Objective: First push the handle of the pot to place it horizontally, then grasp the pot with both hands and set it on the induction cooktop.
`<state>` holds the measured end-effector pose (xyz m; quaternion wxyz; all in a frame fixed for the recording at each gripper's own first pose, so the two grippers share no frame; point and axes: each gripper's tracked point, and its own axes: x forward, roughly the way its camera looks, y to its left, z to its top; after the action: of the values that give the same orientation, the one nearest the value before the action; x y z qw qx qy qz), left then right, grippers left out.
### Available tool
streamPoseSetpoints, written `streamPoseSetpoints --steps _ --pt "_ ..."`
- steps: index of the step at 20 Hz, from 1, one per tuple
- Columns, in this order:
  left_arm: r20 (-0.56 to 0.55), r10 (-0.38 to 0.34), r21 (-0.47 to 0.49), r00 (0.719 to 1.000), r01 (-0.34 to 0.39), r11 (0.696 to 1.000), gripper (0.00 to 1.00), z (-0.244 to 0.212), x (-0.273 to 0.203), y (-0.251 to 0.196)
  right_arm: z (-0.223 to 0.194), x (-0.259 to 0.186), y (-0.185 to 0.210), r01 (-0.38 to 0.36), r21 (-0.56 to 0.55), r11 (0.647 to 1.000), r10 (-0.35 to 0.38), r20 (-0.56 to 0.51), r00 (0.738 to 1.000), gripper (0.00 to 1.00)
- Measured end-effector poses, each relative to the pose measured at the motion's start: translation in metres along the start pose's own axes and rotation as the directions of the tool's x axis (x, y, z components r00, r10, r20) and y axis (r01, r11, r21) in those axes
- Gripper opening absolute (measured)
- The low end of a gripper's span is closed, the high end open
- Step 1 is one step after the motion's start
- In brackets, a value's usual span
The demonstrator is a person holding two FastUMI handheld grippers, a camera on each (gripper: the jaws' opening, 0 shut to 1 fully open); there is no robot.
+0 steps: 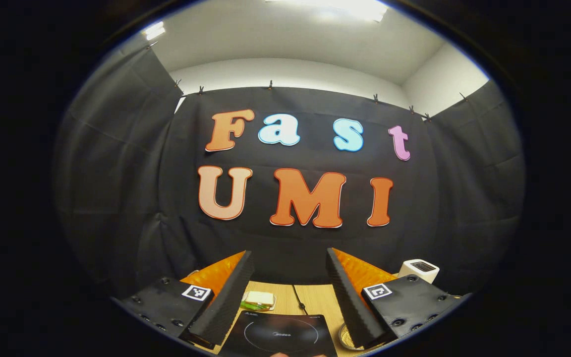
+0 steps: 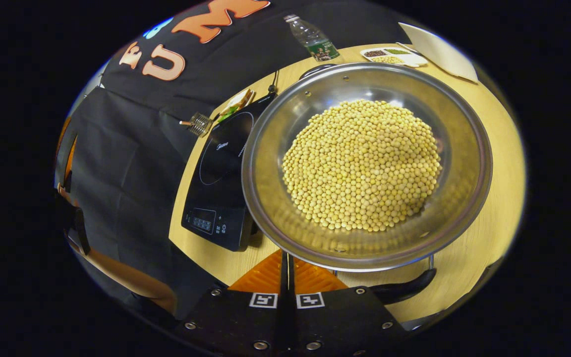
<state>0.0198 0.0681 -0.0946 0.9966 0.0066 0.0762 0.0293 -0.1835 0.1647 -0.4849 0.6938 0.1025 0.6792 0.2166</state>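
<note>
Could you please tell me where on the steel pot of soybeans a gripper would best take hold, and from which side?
Judging by its shape, the pot is wide and round, too broad to span. The black handle on two wire posts, below the rim nearest the right gripper, is slim enough for open fingers. That gripper's fingers are together, so I would open them and approach from that near side, level with the table.

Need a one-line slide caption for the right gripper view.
Right gripper, fingers together, beside the handle of a pot of yellow beans, next to the cooktop.

Left gripper [image 1: 290,292] fingers wide apart; right gripper [image 2: 287,277] fingers pressed together
</note>
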Motion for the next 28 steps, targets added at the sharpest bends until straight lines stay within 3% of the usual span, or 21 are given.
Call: streamPoseSetpoints --steps 4,12,14,18,28 --pt "-0.016 -0.053 0.001 0.998 0.054 0.999 0.99 -0.007 0.014 -0.021 0.012 -0.012 -0.031 0.061 0.045 0.997 -0.062 0.028 0.998 0.00" --pt "-0.038 -0.085 0.008 0.996 0.086 0.996 0.98 -0.013 0.028 -0.039 0.030 -0.033 -0.101 0.164 0.123 0.979 -0.169 0.033 0.985 0.00" --pt "-0.039 -0.085 0.015 0.996 0.085 0.996 0.99 -0.014 0.030 -0.039 0.037 -0.034 -0.135 0.230 0.165 0.959 -0.239 0.036 0.970 0.00" --pt "-0.037 -0.080 0.030 0.996 0.081 0.996 0.97 -0.014 0.032 -0.040 0.057 -0.048 -0.164 0.230 0.282 0.932 -0.258 0.067 0.964 0.00" --pt "-0.076 -0.056 0.056 0.996 0.061 0.997 0.99 -0.026 0.032 -0.026 0.106 -0.060 -0.201 0.276 0.378 0.883 -0.345 0.127 0.930 0.00"
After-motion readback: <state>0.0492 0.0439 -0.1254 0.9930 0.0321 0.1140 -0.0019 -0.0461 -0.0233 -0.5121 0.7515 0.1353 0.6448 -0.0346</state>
